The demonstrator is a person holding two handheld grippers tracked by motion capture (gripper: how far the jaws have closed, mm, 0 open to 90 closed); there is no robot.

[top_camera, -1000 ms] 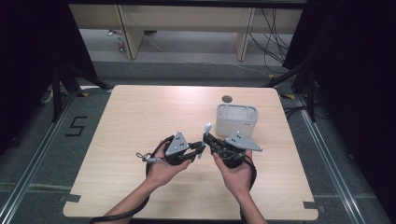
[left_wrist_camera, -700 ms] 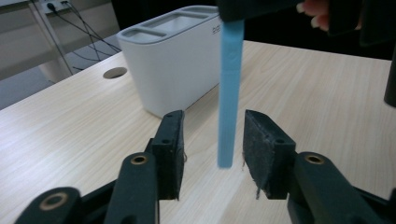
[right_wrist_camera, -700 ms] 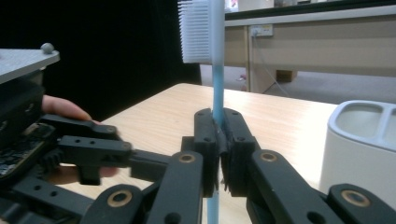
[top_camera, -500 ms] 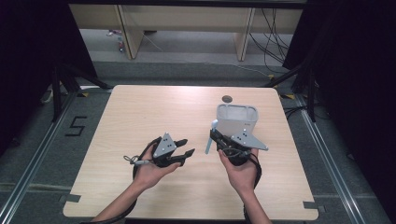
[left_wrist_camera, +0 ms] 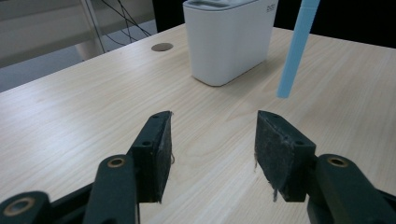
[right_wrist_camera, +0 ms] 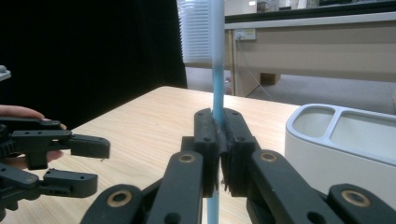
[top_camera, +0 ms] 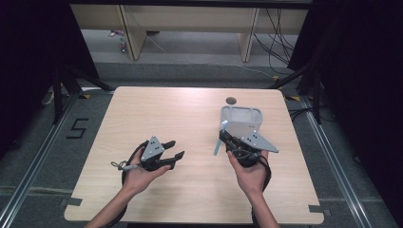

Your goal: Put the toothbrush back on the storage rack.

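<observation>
A person is working at a pale wooden counter point(top_camera: 190, 118) with a gripper in each hand, and the largest thing on it, a white two-compartment holder point(top_camera: 241, 120), is standing toward the far right, just beyond the right hand. The right gripper point(top_camera: 227, 140) is holding a slim blue toothbrush point(top_camera: 219, 138) upright, its fingers point(right_wrist_camera: 205, 140) pressed together on the handle low down while the white bristle head is rising well above them in the right gripper view. The left gripper point(top_camera: 173, 149) is lying in the open left palm well apart from the holder, its fingers point(left_wrist_camera: 154, 149) spread wide with nothing between them and only bare wood beneath. The risk, judged from this moment, sits mostly in that low pinch: with so much of the brush standing above the fingers, the toothbrush could be pivoting or slipping sideways during any tilt toward the holder. A brush arriving off line could be striking the holder's rim or the divider between its compartments, nudging the light container across the smooth wood. The idle left gripper is too far off to be steadying either one.
</observation>
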